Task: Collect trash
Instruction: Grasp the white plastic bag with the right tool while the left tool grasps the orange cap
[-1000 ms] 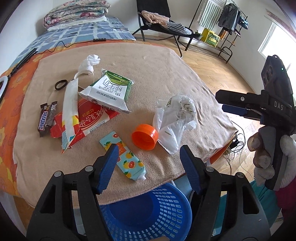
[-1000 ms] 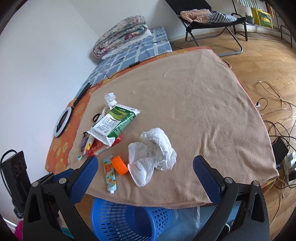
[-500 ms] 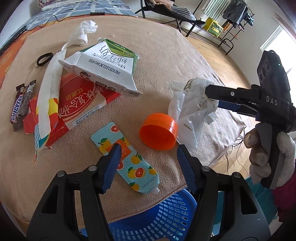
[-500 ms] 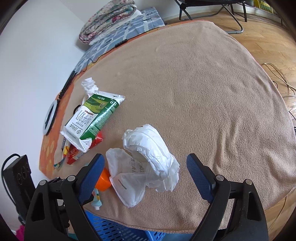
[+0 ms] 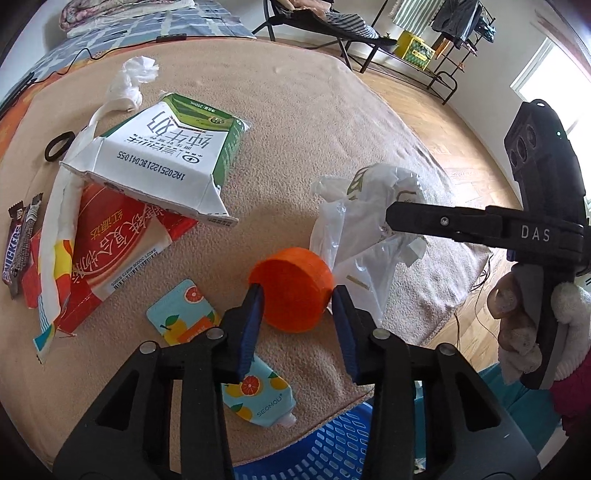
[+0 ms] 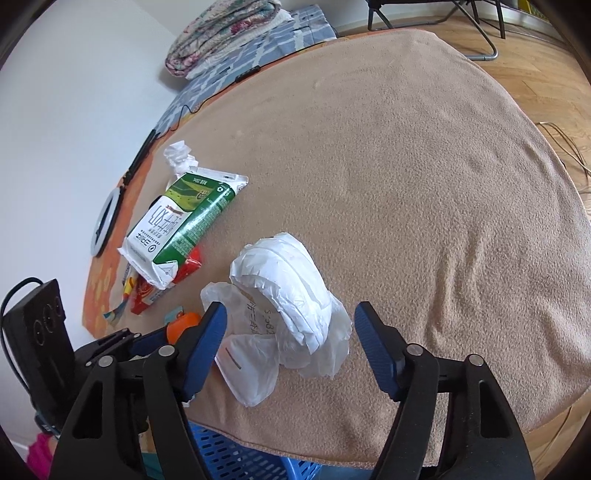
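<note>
An orange cap (image 5: pixel 291 290) lies on the tan blanket (image 5: pixel 314 122) near its front edge. My left gripper (image 5: pixel 297 295) has closed its blue pads onto the cap's two sides. A crumpled white plastic bag (image 6: pixel 284 314) lies just right of the cap; it also shows in the left wrist view (image 5: pixel 365 221). My right gripper (image 6: pixel 288 321) is open, its fingers on either side of the bag. The cap (image 6: pixel 183 325) peeks out behind the right gripper's left finger. A blue basket (image 5: pixel 325 446) stands below the blanket's edge.
A green-and-white milk carton (image 5: pixel 159 155), a red wrapper (image 5: pixel 110 251), a fruit-print pouch (image 5: pixel 218 350), a Snickers wrapper (image 5: pixel 16 247), a white tissue (image 5: pixel 129 85) and a black ring (image 5: pixel 57 146) lie on the blanket. Wooden floor and a folding chair (image 5: pixel 332 26) are behind.
Both grippers moved forward and down. The left gripper narrowed until its pads met the orange cap. The right gripper came around the plastic bag, still open.
</note>
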A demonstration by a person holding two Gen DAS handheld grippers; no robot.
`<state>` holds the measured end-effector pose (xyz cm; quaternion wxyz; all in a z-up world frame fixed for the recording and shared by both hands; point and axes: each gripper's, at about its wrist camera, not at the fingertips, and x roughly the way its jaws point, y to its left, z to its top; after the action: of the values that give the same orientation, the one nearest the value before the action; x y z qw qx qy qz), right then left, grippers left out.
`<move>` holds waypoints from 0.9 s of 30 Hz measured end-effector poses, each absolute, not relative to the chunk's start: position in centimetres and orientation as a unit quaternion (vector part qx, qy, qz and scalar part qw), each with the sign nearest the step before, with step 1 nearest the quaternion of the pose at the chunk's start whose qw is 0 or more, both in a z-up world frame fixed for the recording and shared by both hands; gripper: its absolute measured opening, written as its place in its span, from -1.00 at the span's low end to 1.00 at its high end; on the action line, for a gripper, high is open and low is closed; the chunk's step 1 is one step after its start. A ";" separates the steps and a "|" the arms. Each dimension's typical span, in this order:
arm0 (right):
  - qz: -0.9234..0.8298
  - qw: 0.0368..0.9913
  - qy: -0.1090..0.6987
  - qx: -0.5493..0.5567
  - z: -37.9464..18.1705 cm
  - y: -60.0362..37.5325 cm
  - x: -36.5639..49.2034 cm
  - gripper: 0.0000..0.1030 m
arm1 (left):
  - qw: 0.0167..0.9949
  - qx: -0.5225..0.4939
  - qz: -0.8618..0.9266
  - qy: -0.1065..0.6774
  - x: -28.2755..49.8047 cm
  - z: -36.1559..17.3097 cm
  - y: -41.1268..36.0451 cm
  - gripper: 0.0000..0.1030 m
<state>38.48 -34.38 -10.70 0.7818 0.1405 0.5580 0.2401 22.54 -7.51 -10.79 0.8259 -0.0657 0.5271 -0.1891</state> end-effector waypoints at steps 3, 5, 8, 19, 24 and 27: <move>0.241 0.779 0.561 0.143 -10.9 -34.7 38.5 0.05 | 0.827 -0.067 -0.189 0.525 23.1 -11.0 -8.0 -0.48; 0.245 0.776 0.563 0.145 -11.1 -34.6 38.7 -0.22 | 0.828 -0.059 -0.187 0.525 23.3 -11.1 -8.3 -0.66; 0.247 0.777 0.563 0.138 -11.2 -34.6 38.7 -0.24 | 0.831 -0.042 -0.188 0.522 23.2 -11.3 -8.9 -0.88; 0.239 0.799 0.546 0.082 -11.1 -32.8 39.1 -0.19 | 0.839 -0.048 -0.185 0.509 23.2 -10.9 -8.2 -0.97; 0.237 0.807 0.535 0.077 -10.7 -32.6 38.9 -0.34 | 0.845 -0.056 -0.186 0.497 23.1 -10.0 -7.7 -0.97; 0.234 0.816 0.524 0.075 -10.1 -32.8 38.7 -0.45 | 0.850 -0.059 -0.188 0.489 23.0 -9.3 -7.8 -0.97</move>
<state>38.72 -32.85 -10.09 0.8158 0.0746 0.5238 0.2335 22.98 -7.77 -9.30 0.8498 -0.0588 0.4887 -0.1884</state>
